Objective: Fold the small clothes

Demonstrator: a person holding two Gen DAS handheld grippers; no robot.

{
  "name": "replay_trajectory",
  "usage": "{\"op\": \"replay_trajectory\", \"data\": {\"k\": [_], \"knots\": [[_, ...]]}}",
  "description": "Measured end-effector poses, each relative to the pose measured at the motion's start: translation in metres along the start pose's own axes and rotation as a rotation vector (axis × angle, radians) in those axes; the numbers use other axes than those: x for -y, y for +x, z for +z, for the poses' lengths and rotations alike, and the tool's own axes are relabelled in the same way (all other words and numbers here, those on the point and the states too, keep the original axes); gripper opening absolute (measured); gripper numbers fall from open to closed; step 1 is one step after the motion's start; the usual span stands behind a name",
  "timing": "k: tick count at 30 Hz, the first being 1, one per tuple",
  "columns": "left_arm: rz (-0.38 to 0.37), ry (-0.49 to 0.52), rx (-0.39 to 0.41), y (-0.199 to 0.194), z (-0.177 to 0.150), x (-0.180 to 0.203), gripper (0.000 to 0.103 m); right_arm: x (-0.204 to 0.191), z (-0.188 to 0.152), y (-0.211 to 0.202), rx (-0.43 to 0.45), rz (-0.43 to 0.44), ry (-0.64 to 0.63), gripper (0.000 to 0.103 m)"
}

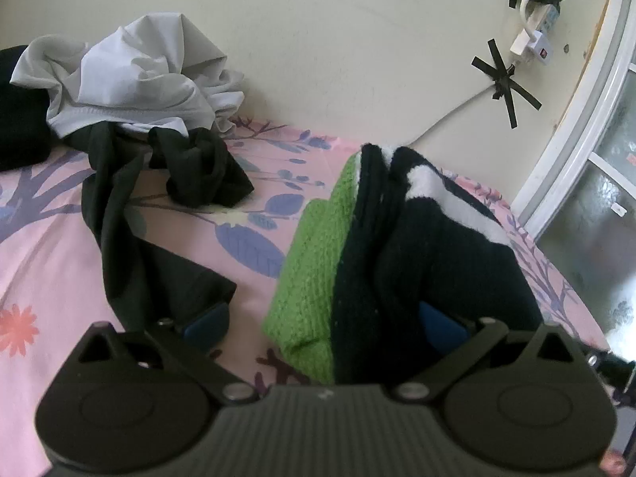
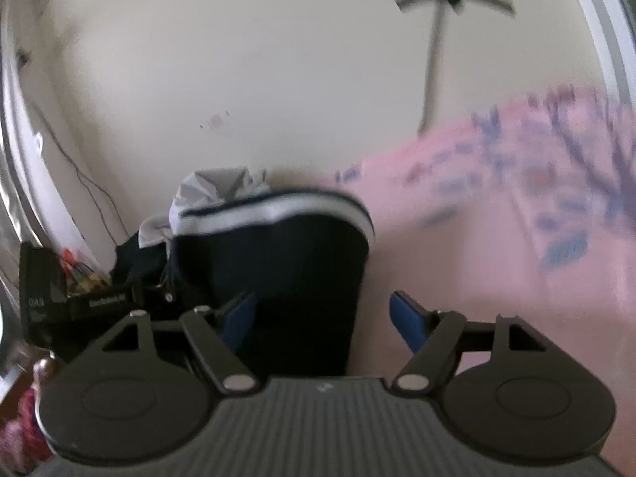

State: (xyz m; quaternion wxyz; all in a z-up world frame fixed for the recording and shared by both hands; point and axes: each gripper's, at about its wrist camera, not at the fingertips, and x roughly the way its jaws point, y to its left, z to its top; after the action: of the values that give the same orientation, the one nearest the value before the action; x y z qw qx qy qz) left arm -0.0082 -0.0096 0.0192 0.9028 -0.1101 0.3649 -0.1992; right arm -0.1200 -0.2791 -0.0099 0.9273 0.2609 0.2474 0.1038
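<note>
The left tongs are spread wide. A folded knit garment, green, dark and white, is seen between them on the pink flowered bed, and no pad is pressed on it. The right tongs are spread too. The same dark garment is seen between them, closer to the left pad. A dark cloth is draped beside the left tongs.
</note>
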Motion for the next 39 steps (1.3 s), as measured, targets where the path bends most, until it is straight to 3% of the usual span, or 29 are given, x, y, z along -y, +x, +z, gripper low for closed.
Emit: {"op": "replay_trajectory", "data": {"k": [7, 18, 39], "knots": [[0.003, 0.012, -0.002, 0.001, -0.001, 0.0, 0.103, 0.011, 0.0, 0.013, -0.059, 0.075, 0.075, 0.079], [0.005, 0.047, -0.015, 0.001, -0.002, 0.002, 0.103, 0.01, 0.001, 0.017, -0.08, 0.138, 0.058, 0.095], [-0.001, 0.062, -0.016, 0.0, -0.004, 0.002, 0.103, 0.006, 0.001, 0.019, -0.082, 0.134, 0.054, 0.097]]}}
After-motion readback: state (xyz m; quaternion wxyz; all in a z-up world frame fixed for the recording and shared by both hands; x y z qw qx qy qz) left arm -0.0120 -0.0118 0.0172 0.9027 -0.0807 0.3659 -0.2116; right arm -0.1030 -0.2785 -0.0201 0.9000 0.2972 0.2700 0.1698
